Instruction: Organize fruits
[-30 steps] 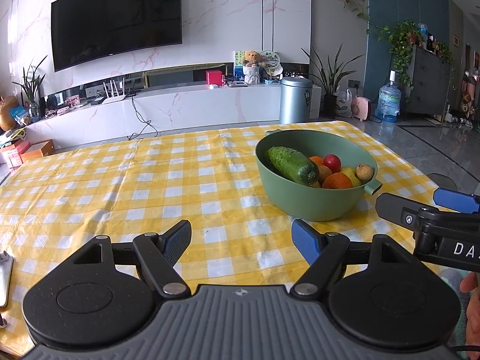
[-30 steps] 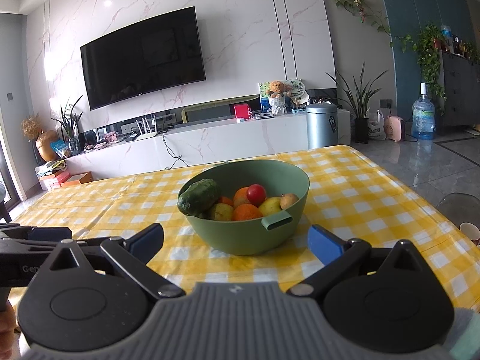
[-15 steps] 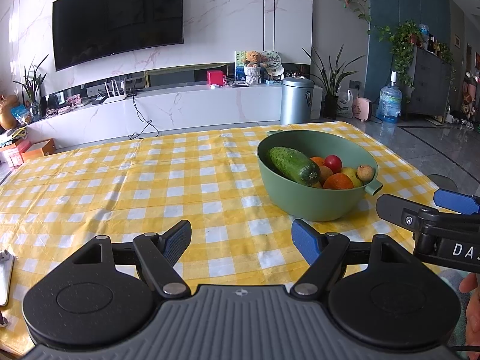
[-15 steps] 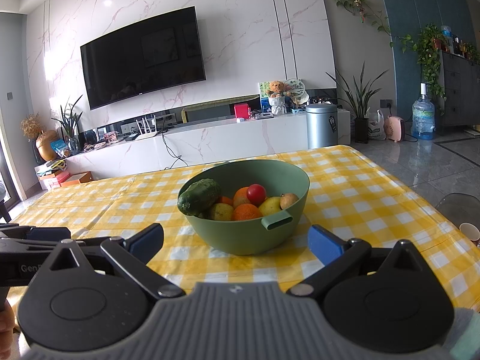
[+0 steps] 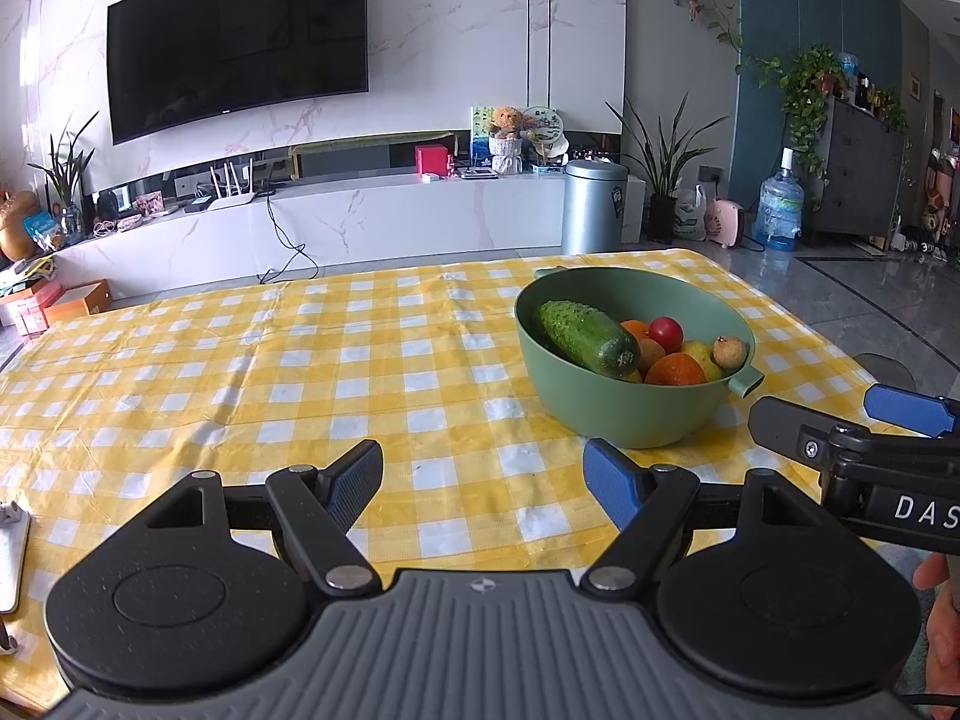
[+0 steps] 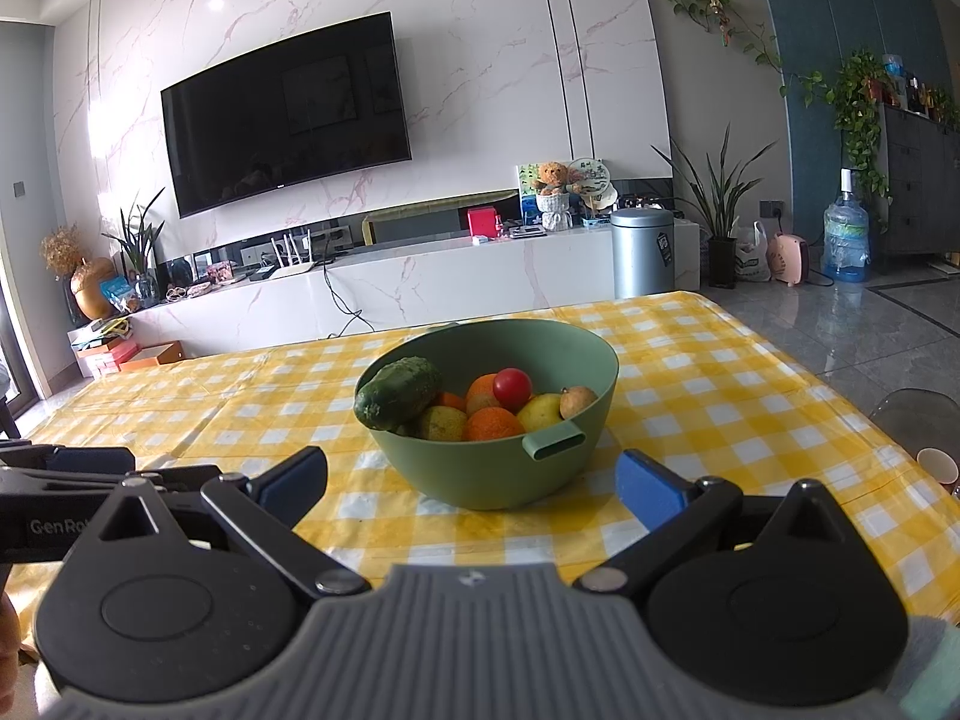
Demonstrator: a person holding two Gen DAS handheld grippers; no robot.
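Note:
A green bowl [image 5: 624,414] [image 6: 498,474] stands on the yellow checked tablecloth [image 5: 300,372]. It holds a cucumber [image 5: 585,337] [image 6: 396,393], oranges [image 5: 675,371] [image 6: 492,425], a red tomato [image 5: 666,333] [image 6: 512,389], a lemon [image 6: 540,411] and a small brown fruit [image 5: 729,352] [image 6: 577,402]. My left gripper [image 5: 483,483] is open and empty, hovering over the cloth left of the bowl. My right gripper [image 6: 471,486] is open and empty, just in front of the bowl; it also shows in the left wrist view [image 5: 840,420].
A flat metal object [image 5: 12,558] lies at the table's left front edge. A paper cup [image 6: 936,465] sits below the right table edge. Behind the table stand a white TV cabinet [image 5: 360,222] and a metal bin [image 5: 594,204].
The left gripper has edged slightly; the bowl sits a touch further right in its view. The right gripper is nearly still.

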